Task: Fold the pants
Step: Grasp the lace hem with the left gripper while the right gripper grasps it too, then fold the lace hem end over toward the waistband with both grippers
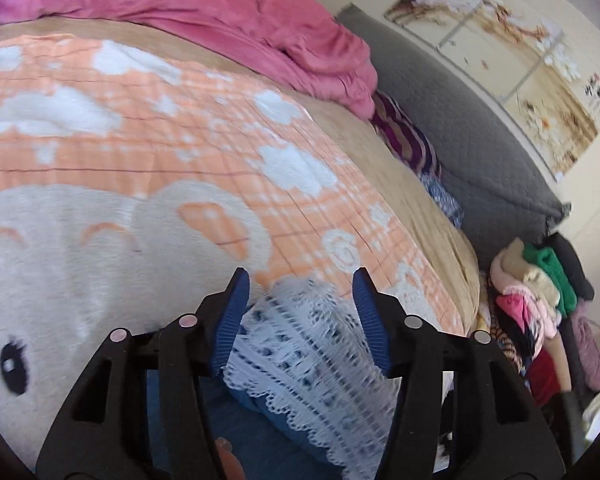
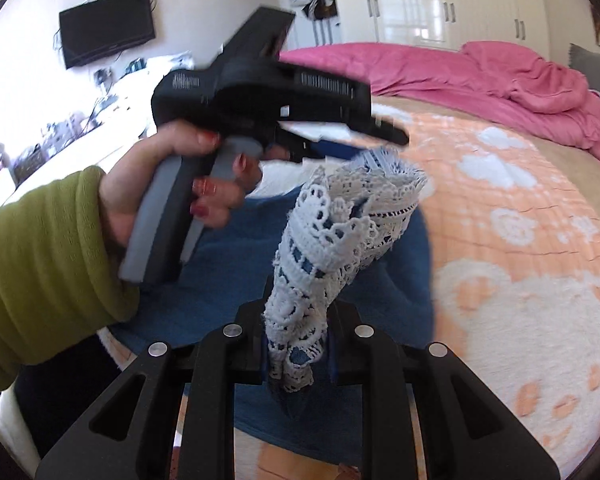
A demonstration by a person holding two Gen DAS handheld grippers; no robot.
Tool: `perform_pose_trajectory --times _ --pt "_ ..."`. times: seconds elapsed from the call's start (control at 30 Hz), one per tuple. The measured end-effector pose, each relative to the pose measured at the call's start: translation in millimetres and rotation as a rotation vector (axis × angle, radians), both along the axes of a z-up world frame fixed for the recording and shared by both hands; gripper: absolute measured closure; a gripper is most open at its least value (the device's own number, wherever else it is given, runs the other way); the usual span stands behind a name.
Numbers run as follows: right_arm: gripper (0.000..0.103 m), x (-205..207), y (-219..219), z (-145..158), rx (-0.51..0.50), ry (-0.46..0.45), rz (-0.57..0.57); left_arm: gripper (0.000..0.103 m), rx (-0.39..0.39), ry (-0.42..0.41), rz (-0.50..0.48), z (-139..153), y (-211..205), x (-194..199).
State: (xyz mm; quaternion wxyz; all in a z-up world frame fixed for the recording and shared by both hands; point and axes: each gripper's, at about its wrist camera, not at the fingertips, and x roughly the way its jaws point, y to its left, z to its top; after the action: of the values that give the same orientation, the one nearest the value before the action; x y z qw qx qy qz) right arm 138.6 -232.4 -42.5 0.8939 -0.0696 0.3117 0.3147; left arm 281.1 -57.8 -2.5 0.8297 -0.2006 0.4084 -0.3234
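1. Black links of the left tongs (image 1: 298, 280) fill the bottom of the left wrist view, blue pads standing wide apart. The lace hem (image 1: 316, 356) of the pants (image 1: 236, 432) lies between them, but neither pad presses on it, so nothing is gripped on this side.

2. Beyond the tips spreads the bed's orange blanket (image 1: 148, 152), with a pink duvet (image 1: 228, 12) bunched far ahead and a pile of clothes (image 1: 540, 296) off to the right of the tongs, beside the bed.

3. In the right wrist view, the right tongs (image 2: 296, 360) are nearly closed and pinch a gathered strip of the lace hem (image 2: 324, 264), which rises from the jaws toward the left tongs (image 2: 364, 144) ahead.

4. Those left tongs are carried by a hand (image 2: 172, 188) in a green sleeve (image 2: 40, 264); their tips sit right at the far corner of the lace, above the blue pants (image 2: 252, 280) spread on the bed.

5. To my eye the step is carrying the hem end over to make a fold. The left side would do well to close on its lace corner before going on.

6. With both corners held, keep the hem taut and level between the tongs, and lay it down square so the blue cloth underneath does not drag or bunch.
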Motion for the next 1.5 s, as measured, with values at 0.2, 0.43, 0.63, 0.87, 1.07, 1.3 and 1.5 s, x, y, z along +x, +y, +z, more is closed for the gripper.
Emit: perform_pose_trajectory --times 0.2,0.43,0.63,0.87,1.07,1.3,1.5 --pt "0.060 -24.4 26.4 -11.5 -0.067 -0.030 0.151 0.028 -0.071 0.097 0.102 -7.3 47.9 -30.4" --pt "0.024 -41.4 7.9 10.6 0.044 -0.058 0.203 0.025 -0.183 0.198 0.138 -42.4 76.7 -41.8" --pt "0.016 25.7 -38.7 45.3 0.067 -0.036 -0.069 0.025 -0.138 0.184 0.112 -43.6 68.8 -39.3" --pt "0.014 137.5 -44.2 24.2 -0.036 0.209 -0.158 0.059 -0.081 0.167 0.095 -46.0 55.7 -38.2" --pt "0.067 154.2 -31.1 -17.9 -0.011 0.357 -0.124 0.091 -0.049 0.174 0.108 -48.6 57.4 -43.7" --pt "0.064 146.5 -14.7 -17.6 -0.059 0.275 -0.121 0.082 0.161 0.072 0.204 -31.4 66.8 -63.2" --pt "0.050 149.0 -16.0 -23.1 -0.058 0.290 -0.128 0.061 0.205 0.082 0.231 -34.8 63.8 -64.8"
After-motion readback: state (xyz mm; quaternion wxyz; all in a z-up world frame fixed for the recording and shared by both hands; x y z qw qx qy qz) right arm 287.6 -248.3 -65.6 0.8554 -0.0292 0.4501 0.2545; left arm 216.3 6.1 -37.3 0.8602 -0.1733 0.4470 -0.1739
